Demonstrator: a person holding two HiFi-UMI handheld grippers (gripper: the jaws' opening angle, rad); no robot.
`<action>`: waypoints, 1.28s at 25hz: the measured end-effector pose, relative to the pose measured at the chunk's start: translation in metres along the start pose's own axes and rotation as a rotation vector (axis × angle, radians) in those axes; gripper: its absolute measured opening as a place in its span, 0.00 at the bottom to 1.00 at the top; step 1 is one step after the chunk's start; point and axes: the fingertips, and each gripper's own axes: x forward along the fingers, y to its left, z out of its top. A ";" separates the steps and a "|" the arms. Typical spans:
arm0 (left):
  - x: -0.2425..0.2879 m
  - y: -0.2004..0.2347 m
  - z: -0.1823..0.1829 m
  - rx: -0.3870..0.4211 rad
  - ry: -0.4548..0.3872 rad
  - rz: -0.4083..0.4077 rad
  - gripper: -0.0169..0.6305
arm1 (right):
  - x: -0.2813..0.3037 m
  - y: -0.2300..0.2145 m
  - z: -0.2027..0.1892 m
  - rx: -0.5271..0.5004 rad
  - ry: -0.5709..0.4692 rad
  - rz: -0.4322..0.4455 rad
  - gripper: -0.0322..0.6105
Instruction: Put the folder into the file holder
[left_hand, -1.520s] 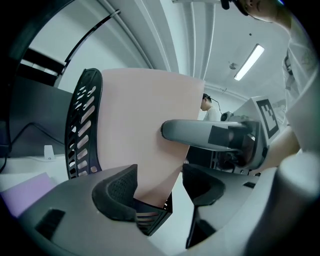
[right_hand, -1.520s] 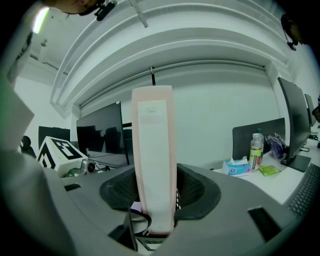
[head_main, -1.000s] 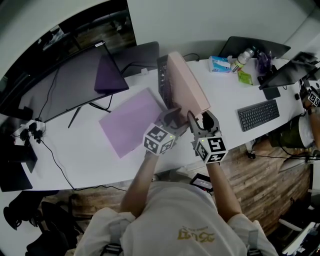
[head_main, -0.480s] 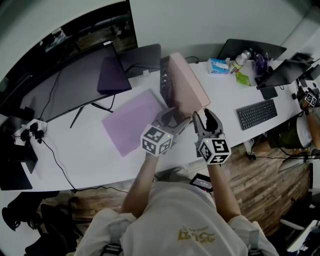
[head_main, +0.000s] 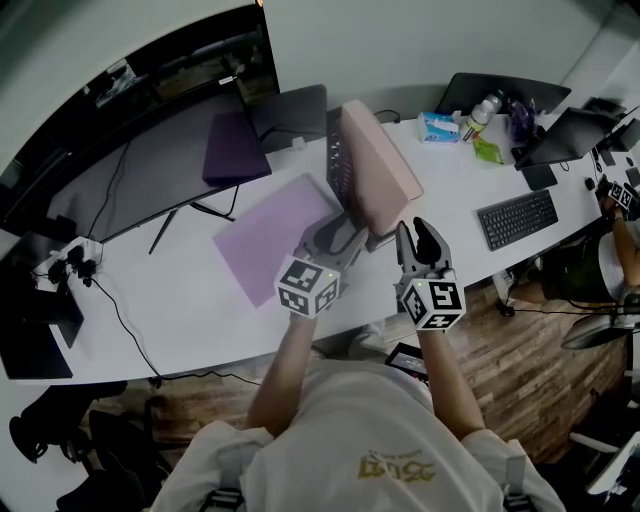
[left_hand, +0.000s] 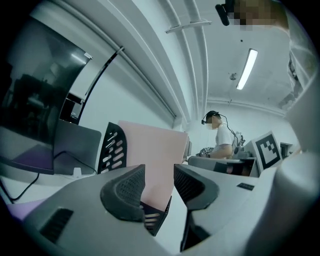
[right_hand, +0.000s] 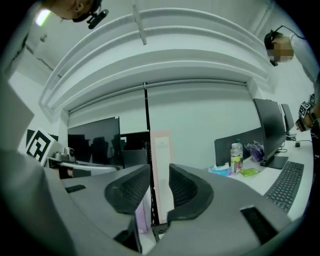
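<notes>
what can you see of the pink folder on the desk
The pink folder is pale, plain and thick, like card or plastic, with a lighter label on its narrow spine. It stands upright on its edge inside the black perforated file holder, which touches it, on the white desk.

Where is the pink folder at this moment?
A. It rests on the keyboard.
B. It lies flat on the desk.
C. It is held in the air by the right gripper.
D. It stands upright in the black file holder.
D: in the head view the pink folder stands on its edge inside the black file holder, and the left gripper view shows its lower corner set in the holder.
</notes>
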 end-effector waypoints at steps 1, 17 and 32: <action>-0.004 0.001 0.001 -0.006 -0.004 0.008 0.31 | -0.002 0.001 0.001 -0.004 -0.011 -0.003 0.22; -0.054 0.033 0.010 0.021 -0.046 0.198 0.10 | -0.018 0.021 -0.007 0.057 0.008 -0.040 0.07; -0.061 0.045 0.007 -0.004 -0.045 0.238 0.05 | -0.021 0.023 -0.013 0.010 0.025 -0.060 0.06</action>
